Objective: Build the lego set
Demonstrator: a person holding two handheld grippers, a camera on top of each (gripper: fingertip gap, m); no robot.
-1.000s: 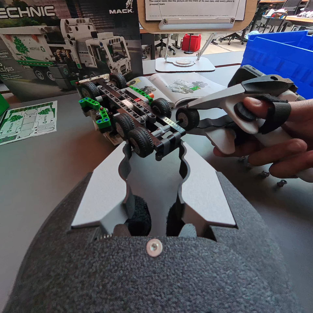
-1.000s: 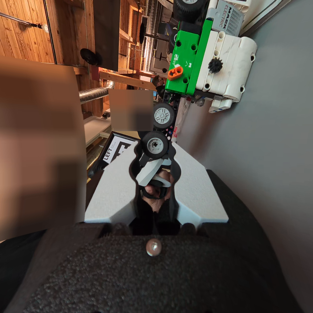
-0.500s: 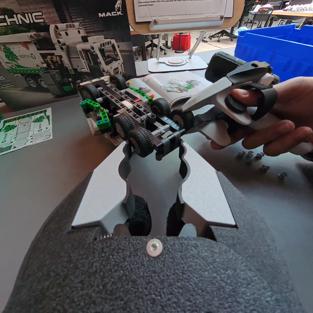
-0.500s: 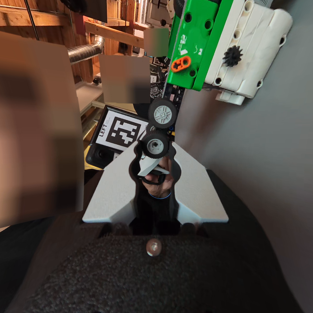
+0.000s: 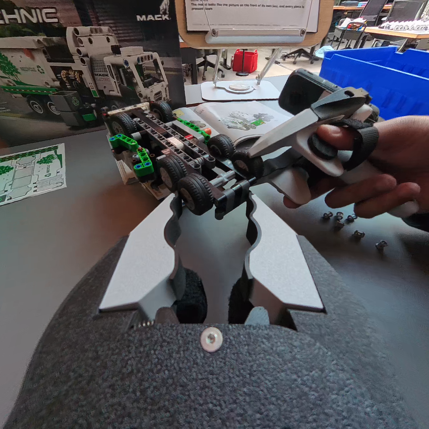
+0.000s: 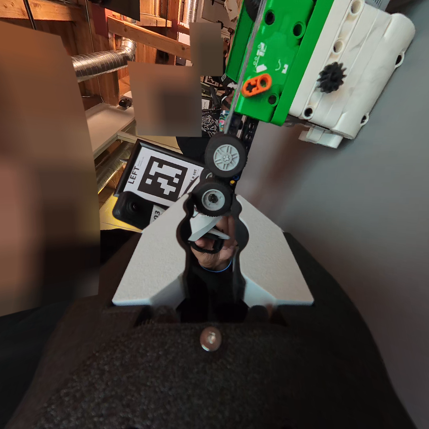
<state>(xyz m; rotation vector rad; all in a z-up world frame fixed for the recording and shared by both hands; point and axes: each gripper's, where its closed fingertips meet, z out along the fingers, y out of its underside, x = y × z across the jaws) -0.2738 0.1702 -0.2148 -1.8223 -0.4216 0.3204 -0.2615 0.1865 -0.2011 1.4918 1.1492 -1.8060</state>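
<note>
The lego truck (image 5: 167, 148) is upside down, its black chassis and wheels facing up, its front resting on the grey table (image 5: 58, 232). My left gripper (image 5: 211, 202) is shut on the truck's rear end, between a rear wheel and a black-and-grey beam. My right gripper (image 5: 255, 162) comes in from the right and is shut on a loose black wheel (image 5: 246, 163) sitting on the grey rear axle (image 5: 224, 177). In the right wrist view, the right gripper (image 6: 212, 204) holds that wheel (image 6: 213, 197) by its tyre, below the green and white truck body (image 6: 262, 58).
The set's box (image 5: 88, 58) stands at the back left, and a sticker sheet (image 5: 30, 171) lies at the left. An open instruction booklet (image 5: 243, 118) lies behind the truck, with a clipboard stand (image 5: 241, 90) beyond. A blue bin (image 5: 383, 76) is at the right. Several small black pins (image 5: 339, 220) lie nearby. Left and right tips are no more than a few centimetres apart.
My right gripper has slid the wheel inward along the axle toward the chassis. The truck looms larger in the right wrist view. My left gripper keeps its hold.
</note>
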